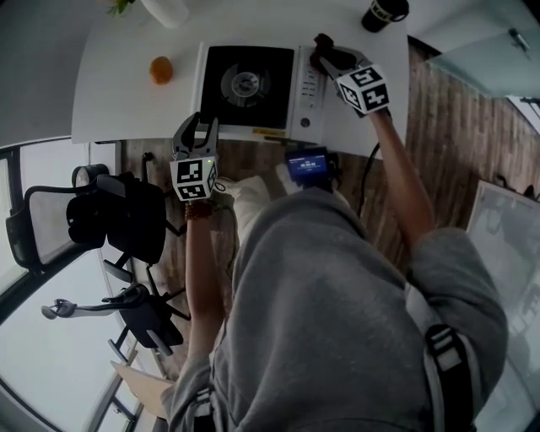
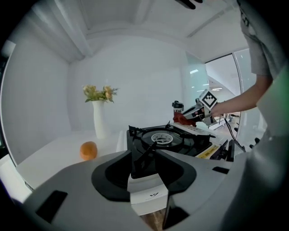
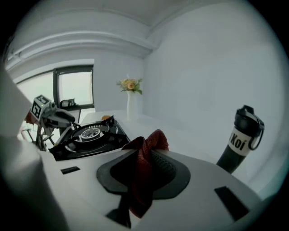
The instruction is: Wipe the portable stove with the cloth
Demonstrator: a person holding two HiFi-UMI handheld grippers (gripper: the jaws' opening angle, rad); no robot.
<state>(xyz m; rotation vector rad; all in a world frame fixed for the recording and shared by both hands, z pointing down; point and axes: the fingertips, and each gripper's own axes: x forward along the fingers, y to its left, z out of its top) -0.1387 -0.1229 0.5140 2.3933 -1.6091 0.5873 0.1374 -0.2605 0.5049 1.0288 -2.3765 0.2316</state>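
The right gripper view shows the red cloth (image 3: 144, 162) clamped between the fingers of the right gripper (image 1: 327, 55). In the head view the cloth is hard to see. There the right arm reaches out straight, and its gripper hangs over the right side of the portable stove (image 1: 249, 84), which stands at the near edge of the bench (image 1: 118, 101). The left gripper (image 1: 201, 128), fingers apart and empty, points slightly down at the stove's near left corner.

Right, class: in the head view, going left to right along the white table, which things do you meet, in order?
orange → portable stove → right gripper, shut on the red cloth → black bottle. The vase lines up with the orange, so it is left out.
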